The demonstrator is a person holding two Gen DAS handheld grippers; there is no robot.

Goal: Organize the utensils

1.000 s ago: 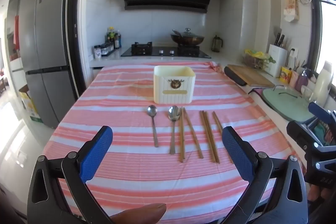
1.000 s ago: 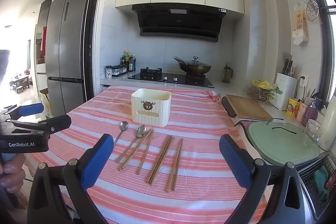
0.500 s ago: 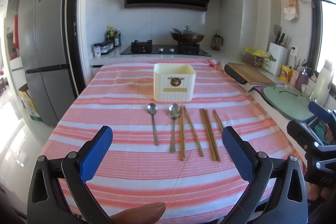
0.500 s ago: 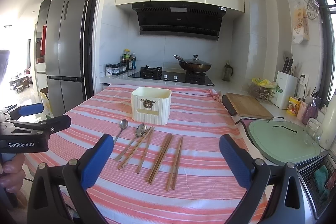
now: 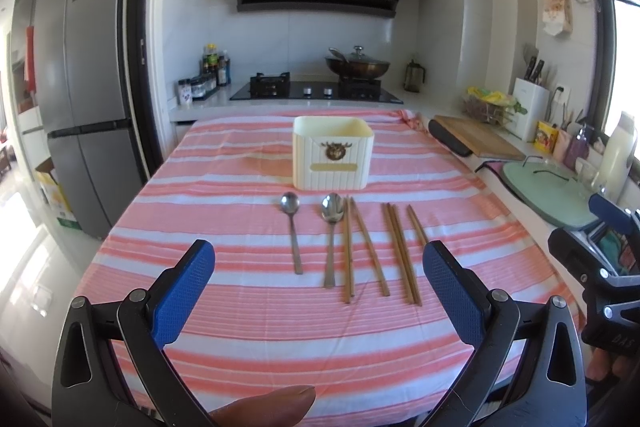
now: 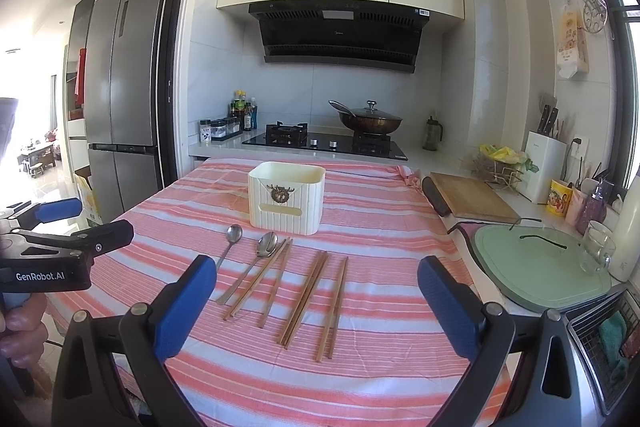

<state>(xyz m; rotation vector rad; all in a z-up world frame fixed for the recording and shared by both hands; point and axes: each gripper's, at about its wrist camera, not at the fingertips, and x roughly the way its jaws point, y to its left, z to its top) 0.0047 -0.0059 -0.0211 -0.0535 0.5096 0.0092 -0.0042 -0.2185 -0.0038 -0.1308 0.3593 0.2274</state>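
A cream utensil holder stands on the pink striped tablecloth. In front of it lie two metal spoons and several wooden chopsticks side by side. They also show in the right wrist view: spoons and chopsticks. My left gripper is open and empty, near the table's front edge, short of the utensils. My right gripper is open and empty, to the right of the left one.
A wooden cutting board and a green board lie on the counter right of the table. A stove with a wok is behind. A fridge stands at the left.
Both views have shifted very slightly. The utensils and holder have not moved, and both grippers stay open.
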